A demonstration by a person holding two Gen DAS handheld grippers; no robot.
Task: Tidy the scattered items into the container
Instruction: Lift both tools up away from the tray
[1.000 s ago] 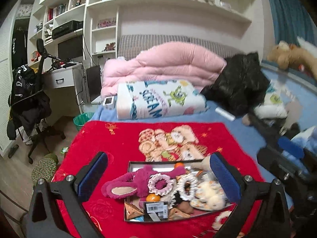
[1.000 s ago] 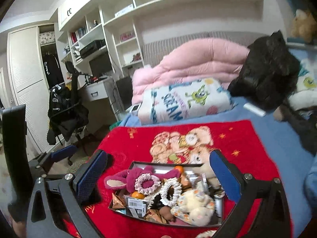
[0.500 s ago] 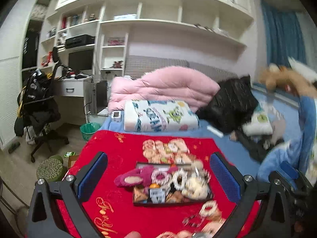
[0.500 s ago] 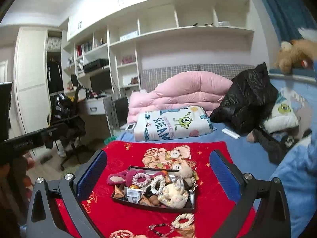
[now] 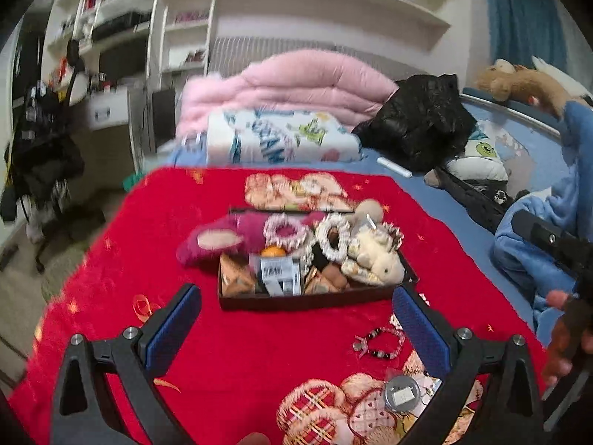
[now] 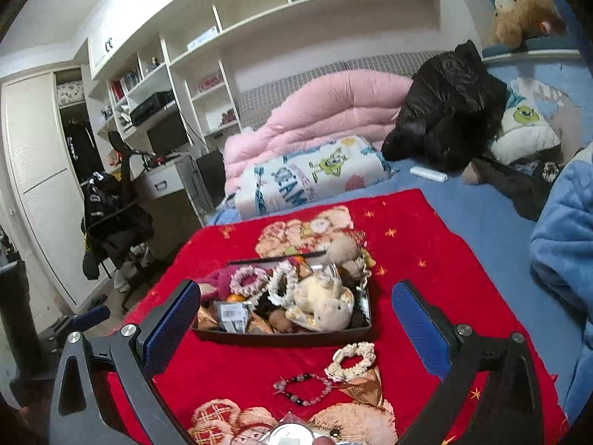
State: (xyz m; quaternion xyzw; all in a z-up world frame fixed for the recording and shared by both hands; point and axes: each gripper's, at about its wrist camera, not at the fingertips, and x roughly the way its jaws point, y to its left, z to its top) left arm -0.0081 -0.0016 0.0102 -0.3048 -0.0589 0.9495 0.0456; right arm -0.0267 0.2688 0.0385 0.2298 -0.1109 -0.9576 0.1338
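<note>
One red blanket (image 6: 426, 244) covers the blue bed (image 6: 481, 215).

Loose on blanket (image 6: 444, 244) — 1 bracelet (image 6: 304, 389), 1 scrunchie (image 6: 350, 361), 1 tin (image 5: 402, 393); 1 box (image 6: 281, 337).

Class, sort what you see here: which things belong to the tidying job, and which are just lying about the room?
Job things:
box
white scrunchie
bead bracelet
gold wrapper
round tin

Lying about:
pink quilt
black jacket
brown teddy bear
office chair
</note>
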